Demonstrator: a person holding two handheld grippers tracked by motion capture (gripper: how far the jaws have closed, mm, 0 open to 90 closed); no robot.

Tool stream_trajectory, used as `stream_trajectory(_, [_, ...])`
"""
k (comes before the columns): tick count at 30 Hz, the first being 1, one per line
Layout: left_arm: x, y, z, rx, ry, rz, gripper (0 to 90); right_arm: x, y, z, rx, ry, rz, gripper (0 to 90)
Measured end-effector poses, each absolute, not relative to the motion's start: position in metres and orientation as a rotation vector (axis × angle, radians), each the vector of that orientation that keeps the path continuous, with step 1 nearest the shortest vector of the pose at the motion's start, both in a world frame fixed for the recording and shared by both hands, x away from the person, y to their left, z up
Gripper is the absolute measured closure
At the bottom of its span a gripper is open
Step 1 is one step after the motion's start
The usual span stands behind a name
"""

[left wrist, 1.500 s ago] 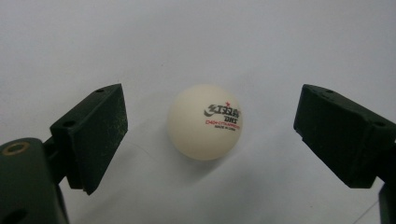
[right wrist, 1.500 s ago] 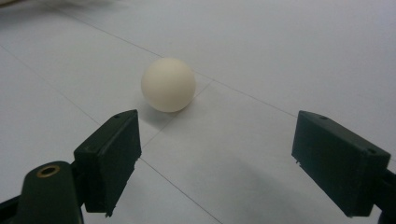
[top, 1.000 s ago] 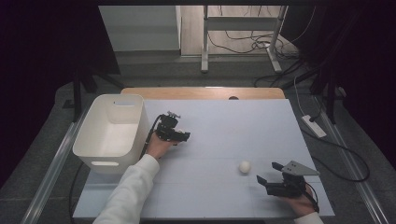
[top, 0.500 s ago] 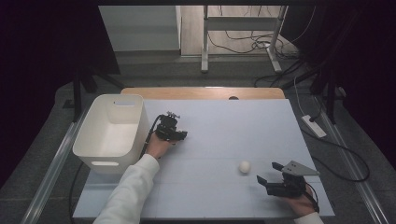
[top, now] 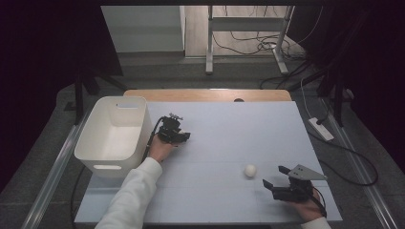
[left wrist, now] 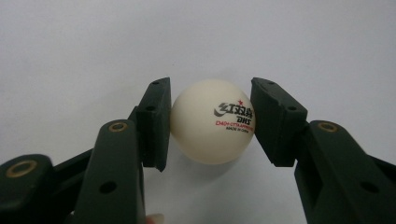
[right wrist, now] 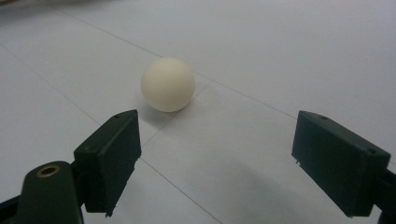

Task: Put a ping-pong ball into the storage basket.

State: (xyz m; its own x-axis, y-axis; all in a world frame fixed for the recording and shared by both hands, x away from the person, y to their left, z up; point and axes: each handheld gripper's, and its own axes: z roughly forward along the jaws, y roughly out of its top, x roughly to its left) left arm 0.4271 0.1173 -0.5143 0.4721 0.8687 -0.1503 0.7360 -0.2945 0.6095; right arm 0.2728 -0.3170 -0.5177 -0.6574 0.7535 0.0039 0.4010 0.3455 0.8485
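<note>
1. Ping-pong ball (left wrist: 214, 122), white with printed lettering, sits between the pads of my left gripper (left wrist: 210, 123), which has just been closing and now pinches it from both sides.
2. My left gripper (top: 173, 132) is on the left part of the table (top: 229, 124), just right of the white bin (top: 112, 133); the ball it holds is hidden from the high view.
3. I see the table's pale surface right under the held ball in the left gripper view; whether the ball rests on it or is lifted, I cannot tell.
4. A second ball (top: 250, 170), plain white, lies on the table near its right front, apart from everything.
5. My right gripper (top: 279, 183) rests low at the near right edge, jaws spread wide, pointing left toward the second ball.
6. In the right gripper view the second ball (right wrist: 167, 84) lies beyond the right gripper (right wrist: 215, 163), left of centre, touching neither pad.
7. White bin stands at the table's left edge, upright, its inside bare as far as I see.
</note>
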Motion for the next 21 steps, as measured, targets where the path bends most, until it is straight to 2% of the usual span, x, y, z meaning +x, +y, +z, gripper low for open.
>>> stream_trajectory(21, [0.408,0.120,-0.492,2.033,1.236,0.274,50.4,0.274,-0.316,-0.517,1.022,2.226,1.252,15.5])
